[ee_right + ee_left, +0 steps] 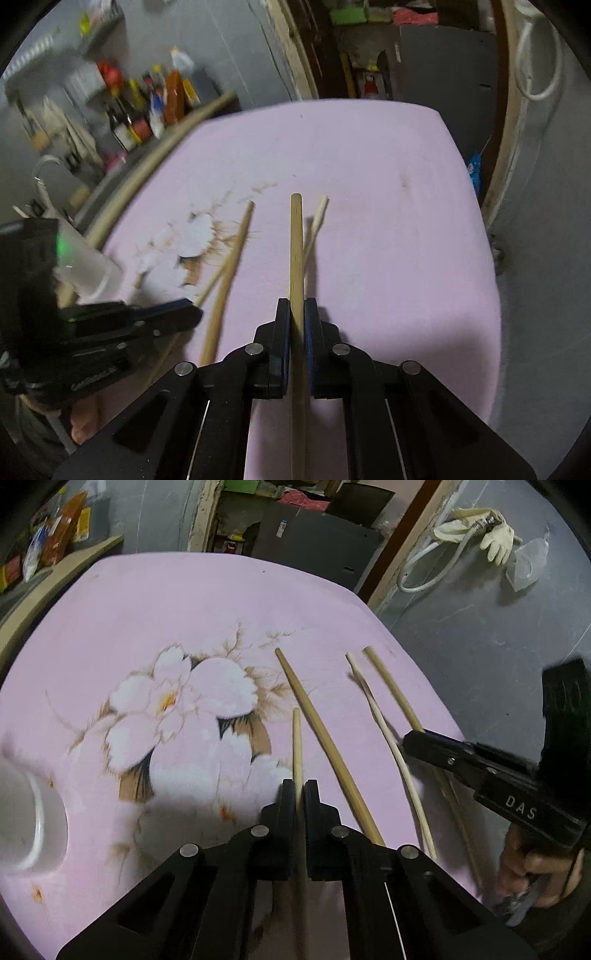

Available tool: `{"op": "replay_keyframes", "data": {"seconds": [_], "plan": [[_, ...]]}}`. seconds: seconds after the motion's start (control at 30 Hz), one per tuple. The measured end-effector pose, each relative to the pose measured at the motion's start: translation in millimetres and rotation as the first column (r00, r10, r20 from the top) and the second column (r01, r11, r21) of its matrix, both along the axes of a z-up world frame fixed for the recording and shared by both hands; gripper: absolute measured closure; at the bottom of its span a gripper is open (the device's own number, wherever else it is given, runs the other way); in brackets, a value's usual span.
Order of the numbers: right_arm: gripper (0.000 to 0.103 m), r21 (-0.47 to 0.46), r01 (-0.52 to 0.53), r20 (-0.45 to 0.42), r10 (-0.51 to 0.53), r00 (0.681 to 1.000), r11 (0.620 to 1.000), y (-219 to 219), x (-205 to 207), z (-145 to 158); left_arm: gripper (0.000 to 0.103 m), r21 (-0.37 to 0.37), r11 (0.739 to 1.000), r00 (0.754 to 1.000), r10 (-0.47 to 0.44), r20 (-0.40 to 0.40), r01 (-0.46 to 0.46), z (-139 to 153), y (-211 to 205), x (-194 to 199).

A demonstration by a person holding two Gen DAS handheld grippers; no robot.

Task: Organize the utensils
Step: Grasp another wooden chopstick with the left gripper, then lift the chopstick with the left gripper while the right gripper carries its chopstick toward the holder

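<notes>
Left gripper (299, 786) clamps one chopstick (296, 738), right gripper (297, 306) clamps another (295, 240); two chopsticks lie loose beside white cup (22, 812), nothing sorted yet

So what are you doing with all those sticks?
A person is sorting chopsticks on a pink flowered table. The left hand-held gripper is shut on one chopstick, and the right hand-held gripper is shut on another chopstick. Two more chopsticks lie loose on the table. A white cup stands at the left.
</notes>
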State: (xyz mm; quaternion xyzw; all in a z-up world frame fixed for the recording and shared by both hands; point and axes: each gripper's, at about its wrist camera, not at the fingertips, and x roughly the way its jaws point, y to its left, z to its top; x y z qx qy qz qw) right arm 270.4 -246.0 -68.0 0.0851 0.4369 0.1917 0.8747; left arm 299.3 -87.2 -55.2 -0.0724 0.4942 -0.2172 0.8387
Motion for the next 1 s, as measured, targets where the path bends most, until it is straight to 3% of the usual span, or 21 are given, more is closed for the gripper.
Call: {"op": "replay_keyframes", "data": {"seconds": [0.13, 0.3, 0.5, 0.6, 0.67, 0.83, 1.0], "plan": [[0.098, 0.092, 0.017, 0.053, -0.022, 0.998, 0.996, -6.0, -23.3, -0.4, 0.101, -0.032, 0.999, 0.999, 0.017, -0.033, -0.018, 2.9, 3.5, -5.9], [0.098, 0.113, 0.041, 0.156, -0.058, 0.986, 0.993, -7.9, -48.8, 8.2, 0.101, -0.050, 0.997, 0.999, 0.050, -0.020, -0.051, 12.2, 7.7, -14.9], [0.098, 0.139, 0.043, 0.318, -0.086, 0.944, 0.989, -0.4, -77.9, 26.3, 0.101, -0.183, 0.983, 0.987, 0.059, 0.147, -0.031, 43.0, 19.1, -51.3], [0.098, 0.148, 0.040, 0.405, -0.097, 0.909, 0.988, 8.5, -91.6, 34.3, 0.101, -0.198, 0.979, 0.953, 0.100, 0.288, -0.043, 62.1, 24.2, -75.3], [0.098, 0.151, 0.044, 0.453, -0.109, 0.885, 0.988, 15.1, -97.8, 39.7, 0.101, -0.200, 0.978, 0.915, 0.138, 0.378, -0.065, 74.6, 26.2, -89.3], [0.098, 0.157, 0.059, 0.568, -0.139, 0.811, 0.986, 31.1, -108.7, 58.4, 0.101, -0.240, 0.964, 0.820, 0.226, 0.526, -0.112, 102.2, 39.8, -116.4], [0.098, 0.198, 0.028, 0.661, -0.155, 0.734, 0.980, 52.6, -111.1, 87.2, 0.101, -0.253, 0.953, 0.734, 0.290, 0.614, -0.165, 127.9, 60.5, -130.8]]}}
